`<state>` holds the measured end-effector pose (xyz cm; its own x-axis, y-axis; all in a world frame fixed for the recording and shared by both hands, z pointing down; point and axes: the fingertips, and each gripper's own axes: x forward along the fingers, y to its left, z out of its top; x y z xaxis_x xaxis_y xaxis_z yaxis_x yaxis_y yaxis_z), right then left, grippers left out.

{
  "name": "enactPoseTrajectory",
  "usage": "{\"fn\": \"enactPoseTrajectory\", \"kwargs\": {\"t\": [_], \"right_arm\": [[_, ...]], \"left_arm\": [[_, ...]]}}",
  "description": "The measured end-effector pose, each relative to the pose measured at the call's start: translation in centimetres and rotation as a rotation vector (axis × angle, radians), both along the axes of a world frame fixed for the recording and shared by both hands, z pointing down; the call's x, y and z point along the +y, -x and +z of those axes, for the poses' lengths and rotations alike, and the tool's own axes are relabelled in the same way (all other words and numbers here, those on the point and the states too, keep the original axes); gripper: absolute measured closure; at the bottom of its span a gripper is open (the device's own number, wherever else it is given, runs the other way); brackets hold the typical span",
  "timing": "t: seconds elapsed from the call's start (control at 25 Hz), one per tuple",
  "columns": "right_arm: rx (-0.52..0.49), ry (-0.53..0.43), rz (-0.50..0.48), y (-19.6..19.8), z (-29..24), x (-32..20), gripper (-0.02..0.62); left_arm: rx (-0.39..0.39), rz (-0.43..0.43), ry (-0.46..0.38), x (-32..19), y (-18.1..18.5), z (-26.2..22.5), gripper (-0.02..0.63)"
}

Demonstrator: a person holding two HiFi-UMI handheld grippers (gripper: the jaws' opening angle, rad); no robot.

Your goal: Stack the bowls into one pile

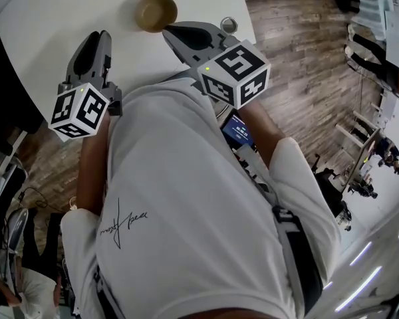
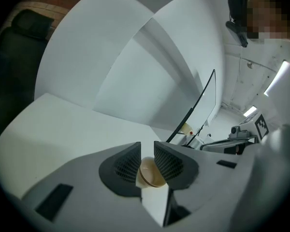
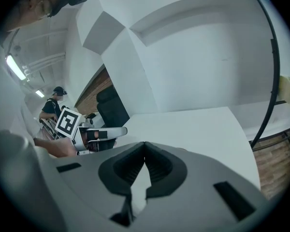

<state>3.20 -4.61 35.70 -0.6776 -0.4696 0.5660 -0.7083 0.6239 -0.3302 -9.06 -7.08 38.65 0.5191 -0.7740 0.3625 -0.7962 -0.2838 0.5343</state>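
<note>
Item: tan bowl [image 1: 155, 12], round, matt, standing upright at the far middle of the white table [image 1: 53, 18]. It is the only bowl position in view. The left gripper view shows a doubled rim line, which suggests more than one bowl nested there, so the pile is probably already made. Handling, judged: light, stiff and thin-walled, probably plastic or pressed fibre. The smooth wall may slip under a light pinch, and the bowl would tip if taken off-centre. Best hold is on the rim, one pad inside and one outside, lifted straight up so nested bowls do not jam. Left tool [image 2: 146, 146]: jaws partly spread and pinching nothing. The bowl shows through the gap but lies beyond the tips, and the head view places this tool near the bowl on its left, not touching. Right tool [image 3: 144, 146]: jaws pressed together with nothing between them, tip just near and right of the bowl. Also present: a small round container [image 1: 229, 25] at the table's right edge, contents unclear. Markings: black-and-white square patterns on the left marker cube [image 1: 80, 109] and the right marker cube [image 1: 234, 72], which are codes rather than text. A handwritten-style script [image 1: 123, 224] on the person's white shirt [image 1: 186, 198] is not legible, and a lit screen [image 1: 238, 130] at the waist is too small to read. No brand or label is visible on the bowl.
</note>
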Motion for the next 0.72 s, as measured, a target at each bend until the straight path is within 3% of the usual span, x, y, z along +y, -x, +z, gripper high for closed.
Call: {"fn": "enactPoseTrajectory", "kwargs": {"t": [0.4,0.72], "right_arm": [[-0.031,-0.041,-0.013,0.1,-1.5,0.2,0.586],[-0.036,-0.063,-0.028,0.9,-1.8,0.7,0.588]], "left_arm": [[-0.041,-0.002,-0.088,1.8,0.0,-3.1,0.596],[-0.069,0.015,-0.124,3.1,0.5,-4.4,0.6]]}}
